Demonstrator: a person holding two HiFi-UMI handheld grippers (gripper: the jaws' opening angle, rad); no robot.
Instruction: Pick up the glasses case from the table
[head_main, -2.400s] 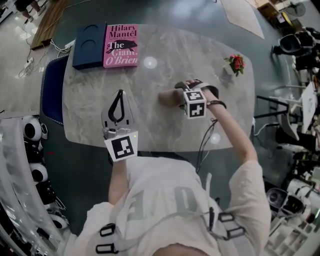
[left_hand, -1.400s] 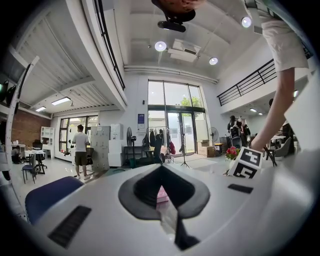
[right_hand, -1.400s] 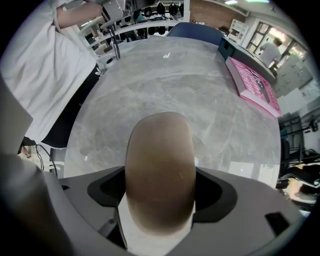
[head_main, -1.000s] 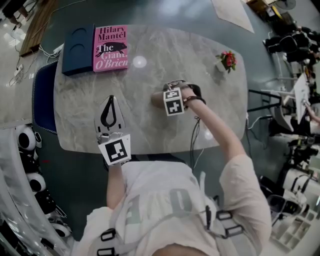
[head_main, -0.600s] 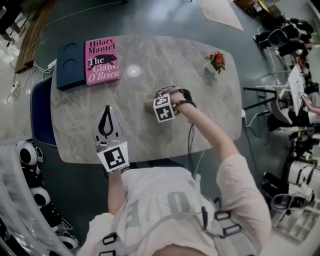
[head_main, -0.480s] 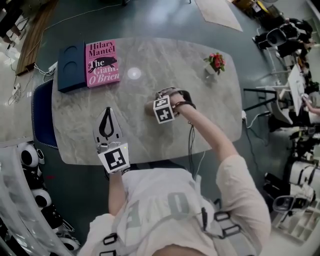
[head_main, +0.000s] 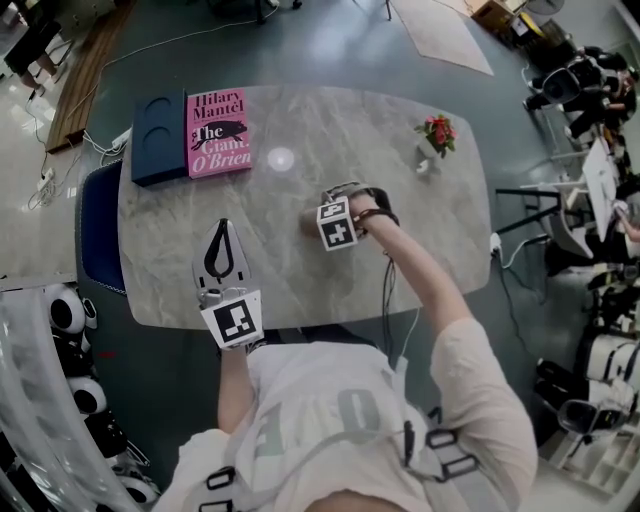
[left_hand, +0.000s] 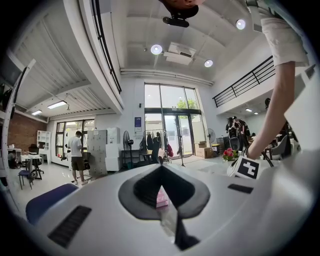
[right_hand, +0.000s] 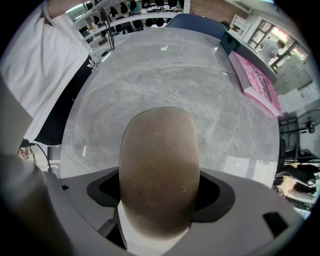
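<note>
1. Marble-patterned table (head_main: 420, 230) fills the middle of the head view, with grey floor and workshop clutter around it.
2. On it, near the middle, is the glasses case (right_hand: 160, 175): a tan, rounded, finely textured shell. It runs lengthwise out between the jaws of the right gripper (head_main: 322, 222).
3. That gripper is clamped on the case's near end, with one jaw on each long side.
4. The left gripper (head_main: 222, 232) sits by the table's near edge, well apart from the case. Its jaws are pressed together with nothing between them.
5. My reading is that the grasp is made and the lift is the step in hand. I cannot tell whether the case has left the marble yet. The next move calls for a straight raise with firm pressure, since a smooth, domed shell could squirt forward out of the jaws.
6. Only the right gripper view shows the grip and the case's surface, because in the head view the marker cube covers most of it.
7. Only the head view gives the layout. A pink book (head_main: 220, 133) lies against a dark blue box (head_main: 160, 125) at the far left corner, and a small pot of flowers (head_main: 437, 132) stands at the far right.
8. The left gripper view looks level across the room to tall windows and a standing person (left_hand: 76, 152), and it shows none of the case.
</note>
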